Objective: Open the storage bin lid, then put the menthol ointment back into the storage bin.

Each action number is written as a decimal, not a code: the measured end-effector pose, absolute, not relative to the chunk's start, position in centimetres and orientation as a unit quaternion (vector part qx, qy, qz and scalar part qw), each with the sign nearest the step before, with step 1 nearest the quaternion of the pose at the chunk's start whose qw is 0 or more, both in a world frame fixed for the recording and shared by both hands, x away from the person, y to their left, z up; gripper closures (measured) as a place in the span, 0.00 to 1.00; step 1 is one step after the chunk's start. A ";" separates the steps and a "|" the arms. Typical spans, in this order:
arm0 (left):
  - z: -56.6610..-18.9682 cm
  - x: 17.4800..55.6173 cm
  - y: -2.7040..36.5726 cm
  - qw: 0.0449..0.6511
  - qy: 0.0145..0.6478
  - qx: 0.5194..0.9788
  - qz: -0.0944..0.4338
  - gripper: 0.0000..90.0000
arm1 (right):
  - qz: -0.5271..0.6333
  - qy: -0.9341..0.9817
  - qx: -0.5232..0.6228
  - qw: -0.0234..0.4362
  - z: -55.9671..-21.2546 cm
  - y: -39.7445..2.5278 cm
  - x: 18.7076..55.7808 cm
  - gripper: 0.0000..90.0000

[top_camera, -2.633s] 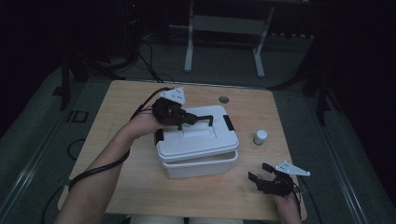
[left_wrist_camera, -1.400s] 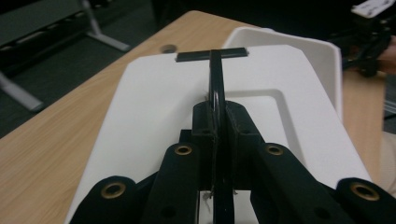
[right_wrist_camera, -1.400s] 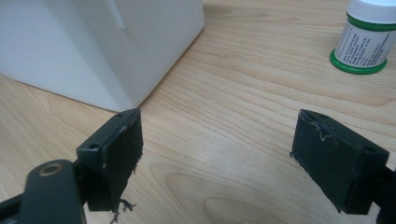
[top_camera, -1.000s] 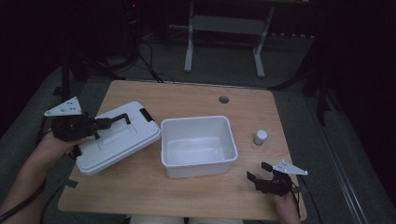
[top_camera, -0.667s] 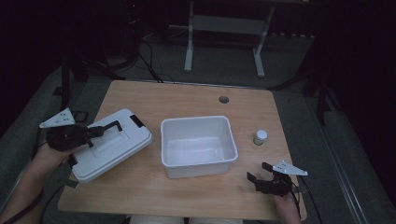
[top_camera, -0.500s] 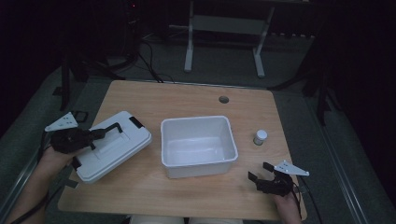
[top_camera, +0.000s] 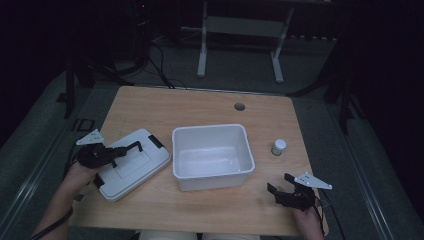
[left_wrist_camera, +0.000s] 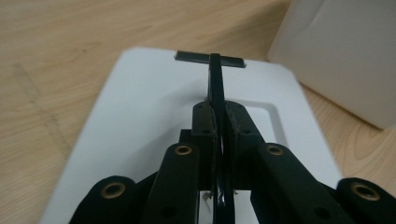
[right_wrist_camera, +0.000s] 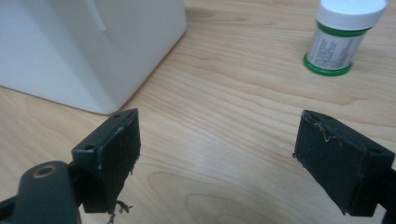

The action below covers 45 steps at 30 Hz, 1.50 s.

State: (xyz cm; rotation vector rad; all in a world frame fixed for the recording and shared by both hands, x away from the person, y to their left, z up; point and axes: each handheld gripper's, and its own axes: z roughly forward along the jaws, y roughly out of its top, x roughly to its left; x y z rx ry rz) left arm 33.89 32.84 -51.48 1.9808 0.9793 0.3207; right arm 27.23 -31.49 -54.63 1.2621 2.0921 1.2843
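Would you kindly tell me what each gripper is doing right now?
Left gripper: shut on the white plastic lid's black handle.
Right gripper: open, holding nothing.

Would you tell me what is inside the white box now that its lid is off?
The white box looks empty, its bare white floor showing. The near wall hides a strip of floor behind it.

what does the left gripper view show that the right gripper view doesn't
Left gripper view: the left gripper shut on the thin black handle of the flat white plastic lid. Right gripper view: the right gripper open above bare wood, and a small white-capped bottle with a green band. Both: the white plastic tub and the wooden table.
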 end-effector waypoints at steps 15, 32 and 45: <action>-52.4 34.7 32.3 0.423 0.437 0.783 0.130 0.47 | 0.467 0.746 0.447 0.163 -52.4 -33.0 28.7 0.16; -52.0 34.6 33.2 0.459 0.435 0.766 0.115 0.39 | 0.416 0.752 0.470 0.201 -51.4 -34.3 37.5 0.29; -53.2 33.9 34.4 0.480 0.453 0.745 0.098 0.39 | 0.368 0.767 0.486 0.199 -52.2 -33.4 41.0 0.37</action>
